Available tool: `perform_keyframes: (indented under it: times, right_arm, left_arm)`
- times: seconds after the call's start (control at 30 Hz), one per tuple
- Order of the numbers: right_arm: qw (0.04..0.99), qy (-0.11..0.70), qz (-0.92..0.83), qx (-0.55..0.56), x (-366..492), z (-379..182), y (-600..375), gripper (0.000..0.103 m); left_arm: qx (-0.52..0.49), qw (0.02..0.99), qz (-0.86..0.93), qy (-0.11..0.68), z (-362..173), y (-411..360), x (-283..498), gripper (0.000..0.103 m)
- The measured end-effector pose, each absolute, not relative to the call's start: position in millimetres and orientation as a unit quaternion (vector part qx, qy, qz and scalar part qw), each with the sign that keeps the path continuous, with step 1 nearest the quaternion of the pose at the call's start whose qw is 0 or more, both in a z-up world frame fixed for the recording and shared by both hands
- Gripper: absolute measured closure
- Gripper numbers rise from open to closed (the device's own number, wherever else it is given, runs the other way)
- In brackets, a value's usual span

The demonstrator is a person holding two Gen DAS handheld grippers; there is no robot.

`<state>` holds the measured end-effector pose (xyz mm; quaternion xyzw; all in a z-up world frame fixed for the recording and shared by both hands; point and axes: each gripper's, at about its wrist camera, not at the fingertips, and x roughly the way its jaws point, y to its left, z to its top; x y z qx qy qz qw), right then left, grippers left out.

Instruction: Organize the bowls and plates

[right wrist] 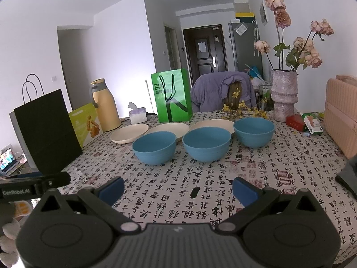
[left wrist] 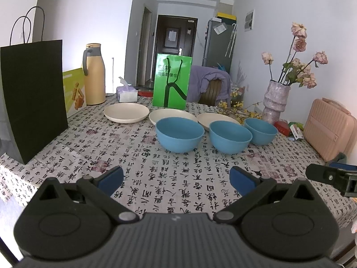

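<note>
Desk point(left wrist: 169, 192): bare cloth near, edges close both sides.
Plates point(left wrist: 126, 112): three, far row; bags, vase just behind, easy to knock.
Bowls point(right wrist: 206, 143): three in front; rim grabs could slip.
Left hand-held gripper point(left wrist: 176, 178): spread, empty.
Right hand-held gripper point(right wrist: 178, 188): spread, empty.

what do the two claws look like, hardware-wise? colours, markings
Both match: dark grey ribbed centre body, two black rounded housings with round caps, black linkage arms on silver pivot pins, and blue pads on the fingers. Left claw; right claw. In the right wrist view, the left claw's side carries white "GenRobot.AI" lettering. No cables or sleeves are visible.
</note>
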<state>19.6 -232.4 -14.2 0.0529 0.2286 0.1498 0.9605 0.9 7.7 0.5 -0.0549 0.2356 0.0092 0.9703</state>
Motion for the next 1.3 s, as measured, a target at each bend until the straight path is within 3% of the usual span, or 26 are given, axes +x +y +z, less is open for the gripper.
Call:
perform_keyframes:
  times: [1.3]
  right_arm:
    - [0.964,0.222,0.141,0.052,22.9,-19.2,-234.1,0.0]
  left_arm:
    - [-0.058,0.973,0.015,0.225,2.6,6.9,1.4,0.0]
